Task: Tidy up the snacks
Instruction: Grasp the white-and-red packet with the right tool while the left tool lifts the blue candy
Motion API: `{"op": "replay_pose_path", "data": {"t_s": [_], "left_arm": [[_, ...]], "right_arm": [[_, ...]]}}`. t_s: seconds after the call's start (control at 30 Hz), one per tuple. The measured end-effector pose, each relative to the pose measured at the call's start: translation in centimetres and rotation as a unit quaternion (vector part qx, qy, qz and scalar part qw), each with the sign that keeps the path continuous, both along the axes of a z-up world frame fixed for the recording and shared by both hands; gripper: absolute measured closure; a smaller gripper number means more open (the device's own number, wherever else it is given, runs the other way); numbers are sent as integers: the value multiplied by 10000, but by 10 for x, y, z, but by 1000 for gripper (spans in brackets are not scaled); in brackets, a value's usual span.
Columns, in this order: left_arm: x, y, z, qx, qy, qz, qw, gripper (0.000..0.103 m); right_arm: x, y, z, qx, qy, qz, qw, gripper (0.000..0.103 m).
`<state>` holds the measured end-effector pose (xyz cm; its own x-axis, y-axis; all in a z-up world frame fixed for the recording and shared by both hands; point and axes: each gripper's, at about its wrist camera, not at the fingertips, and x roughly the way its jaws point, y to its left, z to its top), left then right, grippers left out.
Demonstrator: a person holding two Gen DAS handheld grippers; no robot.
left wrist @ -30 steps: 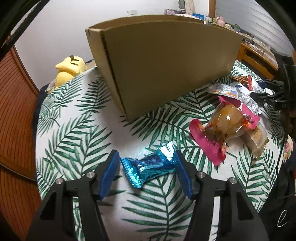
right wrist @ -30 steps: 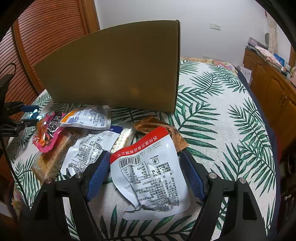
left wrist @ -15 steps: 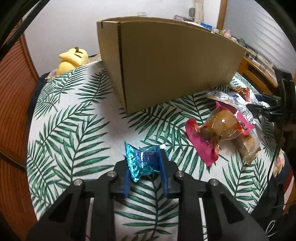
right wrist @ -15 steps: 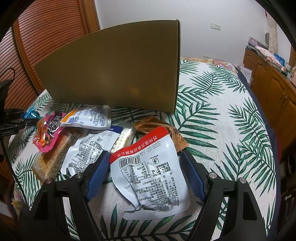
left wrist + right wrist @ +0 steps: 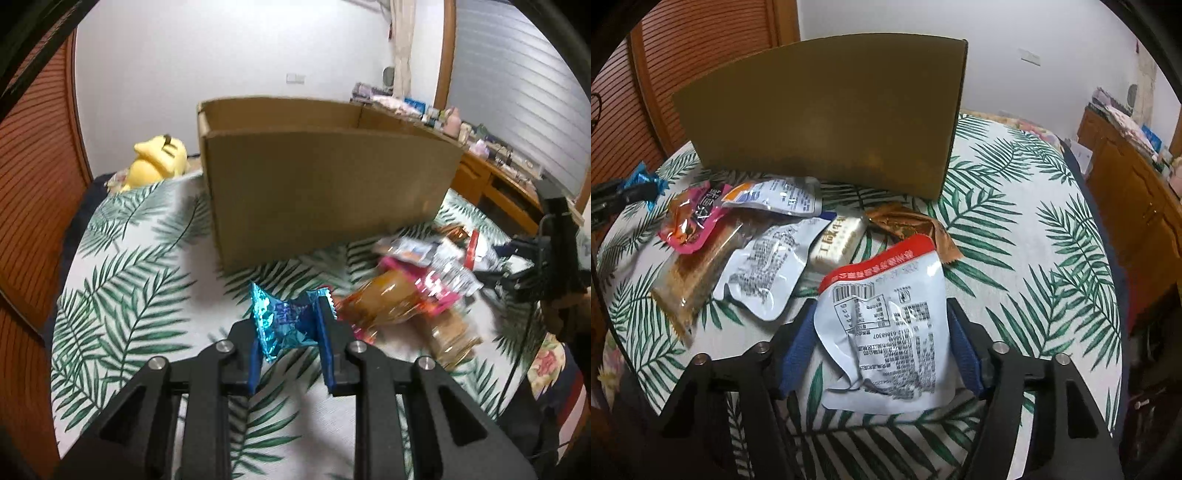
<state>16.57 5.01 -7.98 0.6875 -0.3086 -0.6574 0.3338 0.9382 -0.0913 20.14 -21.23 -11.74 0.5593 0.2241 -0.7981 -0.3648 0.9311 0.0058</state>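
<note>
My left gripper (image 5: 290,321) is shut on a shiny blue candy wrapper (image 5: 273,317) and holds it just above the palm-leaf cloth (image 5: 129,288). Behind it stands an open cardboard box (image 5: 325,192), whose inside is partly visible from above. In the right wrist view the same box (image 5: 827,122) shows only its outer wall. My right gripper (image 5: 882,306) points down at a white pouch with a red top (image 5: 886,332) that lies flat on the cloth. Its jaws are closing, the blue pads (image 5: 798,343) sit right at the pouch's edges, and the pouch is not squeezed.
A heap of snacks lies before the box: a pink pouch (image 5: 690,221), two white pouches (image 5: 768,273), a cream bar (image 5: 838,240), a brown wrapper (image 5: 908,225) and a clear-wrapped biscuit (image 5: 690,277). A yellow plush toy (image 5: 159,162) sits left of the box. Wooden cabinets (image 5: 1137,192) stand at the right.
My left gripper shut on the blue candy, lifted it off the cloth and tilted up, so the box's inside shows. The right jaws narrowed around the white pouch.
</note>
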Motion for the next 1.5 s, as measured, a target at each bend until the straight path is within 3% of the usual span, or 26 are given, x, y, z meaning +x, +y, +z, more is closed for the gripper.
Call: {"op": "replay_pose_path", "data": {"t_s": [0.23,0.5,0.87,1.0,1.2,1.5], "left_arm": [[3,-19,19,-327,-210,-168,9991,80],[10,-41,30,-528,-298,-355,9975,80],[42,-62,63,-926,-758,-554,9913,80],[63,-67,72,-1135,-916,-607,9875,80],[89,-68,81,-1217,-997,-651,9854,80],[114,-63,86,-1001,-1027,-566,9880,80]], "right_arm": [[-4,0,1,-39,-71,34,10000,42],[-20,-7,9,312,-261,-81,9991,42],[-25,-19,61,636,-782,-325,9944,42],[-28,-17,87,487,-1023,-312,9931,41],[-22,-7,115,427,-1276,-271,9905,41],[16,23,136,388,-1527,-44,9875,41]]}}
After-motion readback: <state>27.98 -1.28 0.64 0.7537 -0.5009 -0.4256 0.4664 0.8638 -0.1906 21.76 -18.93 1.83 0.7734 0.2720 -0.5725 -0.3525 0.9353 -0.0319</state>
